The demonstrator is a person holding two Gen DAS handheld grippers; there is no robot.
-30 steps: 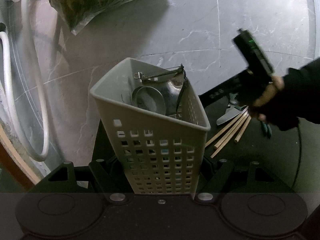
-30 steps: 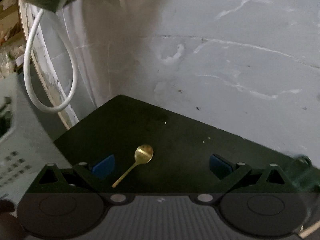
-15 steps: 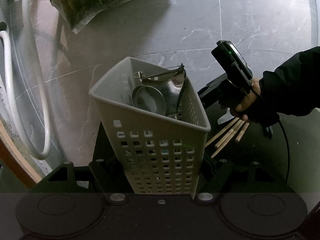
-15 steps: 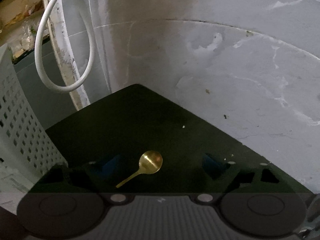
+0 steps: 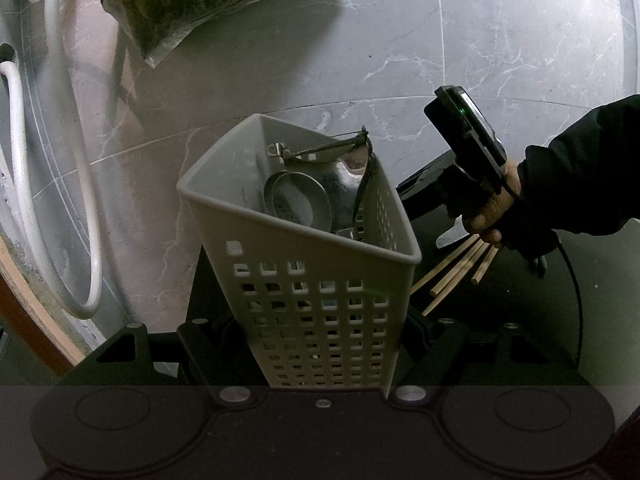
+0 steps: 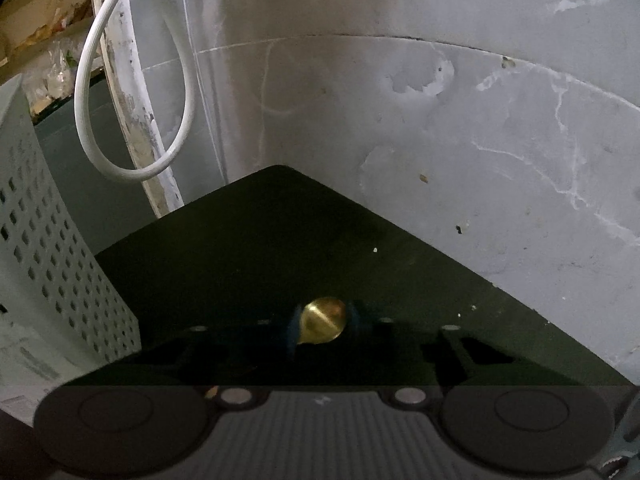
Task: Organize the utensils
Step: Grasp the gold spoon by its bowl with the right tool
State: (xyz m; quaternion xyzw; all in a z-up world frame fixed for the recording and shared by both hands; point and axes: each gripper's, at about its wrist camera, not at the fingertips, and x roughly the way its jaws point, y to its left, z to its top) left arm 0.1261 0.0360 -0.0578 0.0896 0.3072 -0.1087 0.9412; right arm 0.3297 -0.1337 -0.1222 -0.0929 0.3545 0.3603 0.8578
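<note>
The left gripper [image 5: 320, 344] is clamped on the grey perforated utensil basket [image 5: 312, 280], which holds metal utensils [image 5: 316, 192]. To the right of the basket, on the black mat [image 6: 260, 240], the right gripper [image 6: 322, 324] has its blue pads [image 6: 291, 328] closed on the gold spoon [image 6: 323, 320]. Wooden chopsticks [image 5: 456, 270] lie just right of the basket.

Grey marble-patterned floor tiles [image 5: 500, 48] with white veins fill the far ground. A looped white hose [image 5: 52, 184] lies at the left beside a wooden edge [image 5: 36, 320]. A clear plastic bag of dark leaves [image 5: 192, 4] sits far left. A black mat [image 6: 280, 240] covers the near floor.
</note>
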